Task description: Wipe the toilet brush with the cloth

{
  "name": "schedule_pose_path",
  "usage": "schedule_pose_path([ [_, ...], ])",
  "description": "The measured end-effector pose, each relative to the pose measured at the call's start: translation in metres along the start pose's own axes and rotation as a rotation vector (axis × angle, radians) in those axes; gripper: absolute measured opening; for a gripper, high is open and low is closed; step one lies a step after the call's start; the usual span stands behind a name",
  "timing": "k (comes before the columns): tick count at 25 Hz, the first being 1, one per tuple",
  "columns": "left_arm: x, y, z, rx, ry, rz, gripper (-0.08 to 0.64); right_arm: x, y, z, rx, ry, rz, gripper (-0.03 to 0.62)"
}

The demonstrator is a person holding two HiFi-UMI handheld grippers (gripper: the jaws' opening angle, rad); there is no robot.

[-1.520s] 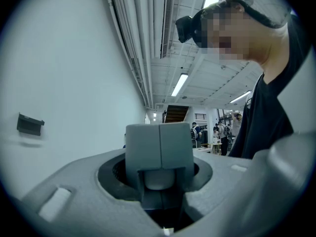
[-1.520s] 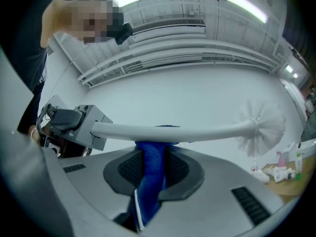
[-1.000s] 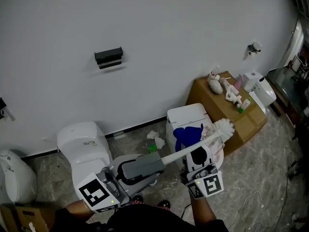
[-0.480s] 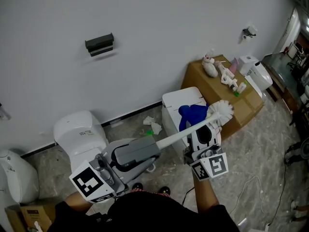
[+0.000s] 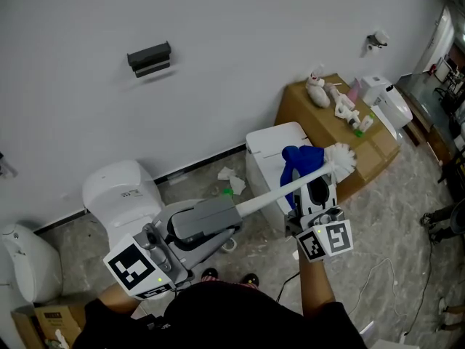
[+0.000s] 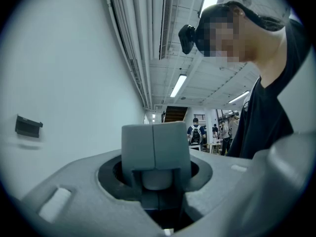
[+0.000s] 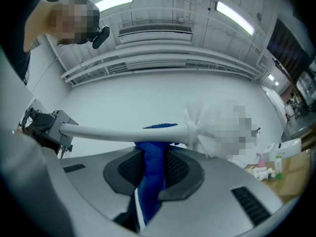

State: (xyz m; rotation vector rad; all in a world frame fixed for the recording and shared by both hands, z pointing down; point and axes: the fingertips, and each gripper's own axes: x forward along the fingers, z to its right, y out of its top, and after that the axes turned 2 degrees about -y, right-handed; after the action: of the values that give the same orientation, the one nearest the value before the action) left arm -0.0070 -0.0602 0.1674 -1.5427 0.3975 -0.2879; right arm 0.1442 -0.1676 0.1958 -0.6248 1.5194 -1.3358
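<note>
Between the fingers of the left gripper (image 6: 155, 194) sits the grey handle block (image 6: 155, 149) of the brush (image 5: 287, 189). The fingers are closed on it from both sides. From there the white shaft (image 7: 111, 131) runs out level to the bristle head (image 5: 340, 160), which lies beyond and to the right of the right gripper (image 7: 150, 184). The right fingers are shut on the blue cloth (image 7: 149, 169). It rises from between them and folds over the top of the shaft just short of the bristles, touching it. In the head view the cloth (image 5: 299, 158) hangs over the shaft just ahead of the right fingers, above a white box (image 5: 267, 147) on the floor. A toilet (image 5: 120, 195) stands beyond the left fingers, by the wall.
</note>
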Motion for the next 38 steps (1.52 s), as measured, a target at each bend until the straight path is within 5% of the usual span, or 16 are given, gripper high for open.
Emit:
schedule_pose_path([
  [19,-0.003,-0.002,0.005,0.075,0.024,-0.010,0.170,-0.006,-0.007,-0.001,0.020,-0.011,-0.015,0.075],
  [30,-0.010,0.014,-0.012,0.083,0.082,0.071,0.170,-0.019,-0.021,-0.010,0.067,0.006,-0.061,0.075],
  [38,-0.014,0.000,-0.025,0.084,0.142,0.020,0.170,-0.032,0.004,-0.038,0.101,0.102,-0.027,0.074],
])
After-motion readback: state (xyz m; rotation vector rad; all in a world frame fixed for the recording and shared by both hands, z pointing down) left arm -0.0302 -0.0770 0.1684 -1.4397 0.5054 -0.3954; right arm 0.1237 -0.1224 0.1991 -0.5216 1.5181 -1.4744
